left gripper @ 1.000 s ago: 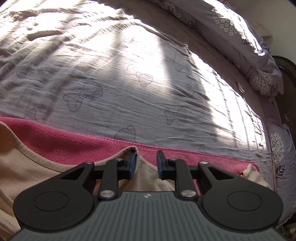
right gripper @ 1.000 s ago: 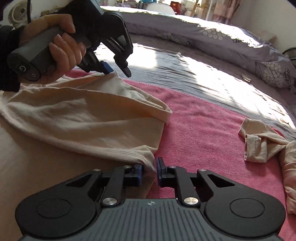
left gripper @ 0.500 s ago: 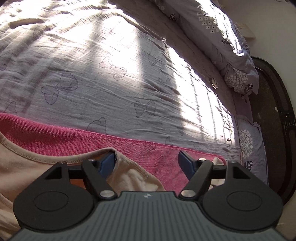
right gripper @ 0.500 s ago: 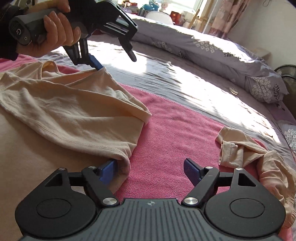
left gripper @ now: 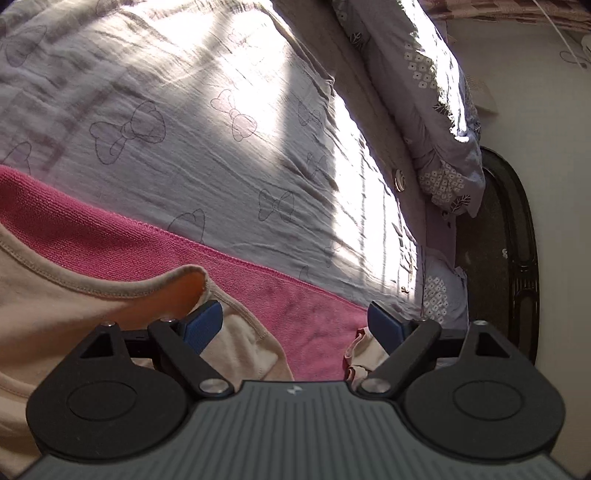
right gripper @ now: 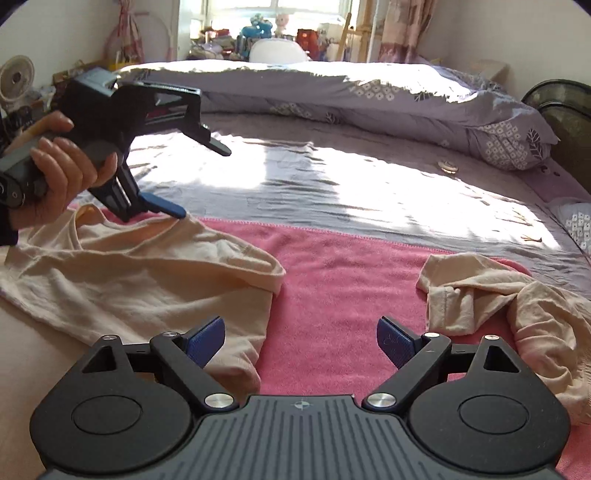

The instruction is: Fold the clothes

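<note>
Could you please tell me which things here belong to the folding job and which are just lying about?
Job: beige garment, crumpled beige garment, pink towel, left tool, right tool.
Lying about: quilt, fan, soft toys.

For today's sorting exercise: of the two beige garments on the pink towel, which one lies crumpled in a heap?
The beige garment on the right, bunched and twisted on the pink towel. The other beige garment, on the left, lies spread mostly flat.
</note>
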`<state>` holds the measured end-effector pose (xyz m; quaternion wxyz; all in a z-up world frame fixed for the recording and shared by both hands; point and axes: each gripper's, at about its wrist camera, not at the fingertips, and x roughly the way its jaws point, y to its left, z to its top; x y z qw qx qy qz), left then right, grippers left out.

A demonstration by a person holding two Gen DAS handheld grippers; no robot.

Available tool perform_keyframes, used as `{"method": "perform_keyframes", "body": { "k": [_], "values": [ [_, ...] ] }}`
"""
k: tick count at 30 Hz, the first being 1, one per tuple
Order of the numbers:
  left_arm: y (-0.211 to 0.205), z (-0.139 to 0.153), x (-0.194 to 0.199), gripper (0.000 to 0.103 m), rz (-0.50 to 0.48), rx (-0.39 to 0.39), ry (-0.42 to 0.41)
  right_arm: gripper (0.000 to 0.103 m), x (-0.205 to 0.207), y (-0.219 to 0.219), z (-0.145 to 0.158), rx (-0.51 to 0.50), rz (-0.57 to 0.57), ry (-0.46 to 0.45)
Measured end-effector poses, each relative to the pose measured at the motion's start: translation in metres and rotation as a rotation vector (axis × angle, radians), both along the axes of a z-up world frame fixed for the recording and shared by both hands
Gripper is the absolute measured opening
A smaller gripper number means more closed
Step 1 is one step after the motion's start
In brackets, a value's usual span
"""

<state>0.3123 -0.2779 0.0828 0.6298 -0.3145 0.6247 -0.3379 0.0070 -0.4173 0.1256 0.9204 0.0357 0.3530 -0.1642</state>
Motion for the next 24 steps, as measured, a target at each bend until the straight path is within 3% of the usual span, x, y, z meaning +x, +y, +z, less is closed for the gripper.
{"method": "perform_keyframes", "body": {
  "k": [1,3,4,5,7,10,11,13,16,18,20,24],
  "values": [
    [0.005,-0.002,0.002,0.088,0.021,-0.004,0.01,0.089,0.012,-0.003,0.002,0.017,0.007,-0.023],
    [0.012,-0.002,0.003,0.088,0.038,0.003,0.012,0.076,0.038,-0.007,0.001,0.061,0.034,-0.046],
    [0.016,-0.002,0.003,0.088,0.044,0.009,0.011,0.064,0.053,-0.008,-0.002,0.084,0.052,-0.048],
    [0.02,0.003,0.003,0.088,0.035,0.021,-0.009,0.053,0.067,-0.008,-0.007,0.102,0.074,-0.04],
    [0.029,0.02,-0.002,0.088,0.006,0.084,-0.115,0.048,0.096,-0.005,-0.021,0.118,0.126,0.0],
    [0.06,0.052,-0.014,0.088,-0.013,0.263,-0.34,0.046,0.132,-0.009,-0.057,-0.001,0.111,0.129],
    [0.076,0.058,-0.016,0.088,-0.024,0.329,-0.403,0.057,0.139,-0.015,-0.066,-0.021,0.077,0.154],
    [0.108,0.07,-0.021,0.088,-0.045,0.462,-0.529,0.08,0.142,-0.04,-0.069,0.034,-0.048,0.135],
    [0.145,0.067,-0.016,0.088,-0.155,0.667,-0.69,0.078,0.133,-0.048,-0.055,0.053,-0.023,0.068],
    [0.157,0.056,-0.005,0.088,-0.252,0.74,-0.72,0.078,0.129,-0.045,-0.049,0.027,0.035,0.055],
    [0.163,0.05,0.006,0.086,-0.315,0.745,-0.724,0.078,0.128,-0.045,-0.047,0.013,0.077,0.061],
    [0.155,0.042,0.013,0.086,-0.385,0.653,-0.751,0.078,0.134,-0.048,-0.043,0.001,0.111,0.085]
  ]
}}
